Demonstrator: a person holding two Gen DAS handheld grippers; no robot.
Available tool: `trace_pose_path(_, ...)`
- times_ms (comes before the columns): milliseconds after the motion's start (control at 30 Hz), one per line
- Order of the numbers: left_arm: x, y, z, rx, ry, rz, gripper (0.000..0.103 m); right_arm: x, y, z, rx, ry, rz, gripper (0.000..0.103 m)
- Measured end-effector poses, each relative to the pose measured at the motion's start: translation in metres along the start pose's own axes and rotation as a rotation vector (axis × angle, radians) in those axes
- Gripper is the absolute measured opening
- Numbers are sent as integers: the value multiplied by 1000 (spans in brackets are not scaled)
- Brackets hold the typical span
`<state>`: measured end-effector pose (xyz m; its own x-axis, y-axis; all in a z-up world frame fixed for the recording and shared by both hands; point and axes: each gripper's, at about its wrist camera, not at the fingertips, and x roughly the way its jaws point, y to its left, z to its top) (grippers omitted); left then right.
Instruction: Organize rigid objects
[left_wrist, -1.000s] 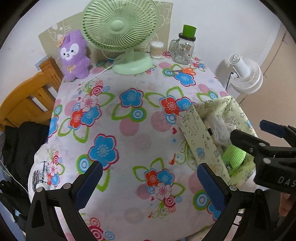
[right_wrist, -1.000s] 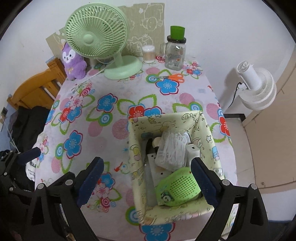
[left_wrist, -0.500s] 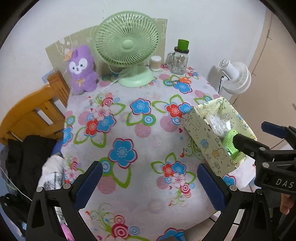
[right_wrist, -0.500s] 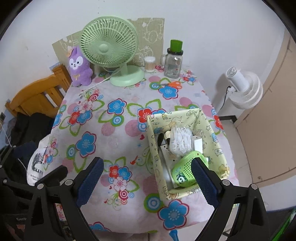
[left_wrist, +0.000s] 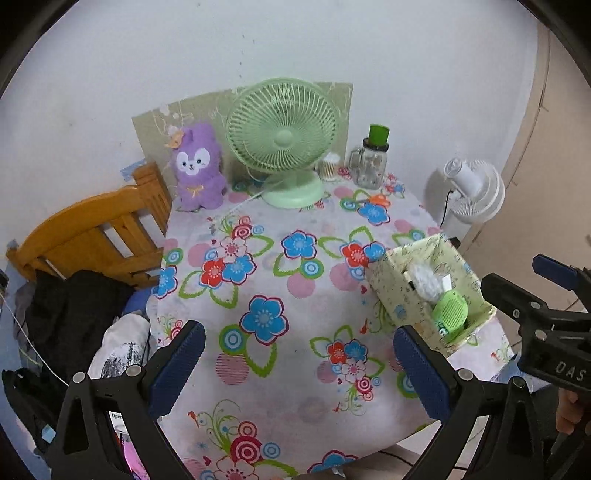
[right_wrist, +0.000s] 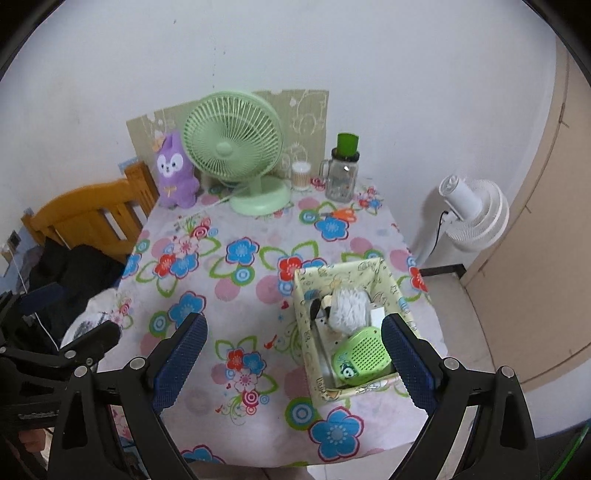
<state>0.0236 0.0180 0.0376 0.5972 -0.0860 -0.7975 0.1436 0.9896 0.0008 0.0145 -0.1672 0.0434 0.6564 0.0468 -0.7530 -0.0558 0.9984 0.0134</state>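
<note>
Tablecloth (right_wrist: 258, 229): white with blue, red and pink flowers. Fan (right_wrist: 232, 147): pale green. Plush toy (right_wrist: 173, 173): purple. Box (right_wrist: 391, 291): yellow-green, cartoon-printed.

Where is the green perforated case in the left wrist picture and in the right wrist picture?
Left wrist: the green case is at the right, in the near end of the box.
Right wrist: it is lower right of centre, at the box's near end.
Shared landmark: the green fan at the table's far edge.
</note>
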Motion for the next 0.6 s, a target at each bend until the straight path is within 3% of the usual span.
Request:
trace_pose_path(333,-41,-13,3,-40,-73,14,103,-31,-27,1,9,-24,-38,97)
trace_pose_path(600,-48,-24,-2,-56,-104,-1,103,-42,-40,-8,7,-68,-5,97)
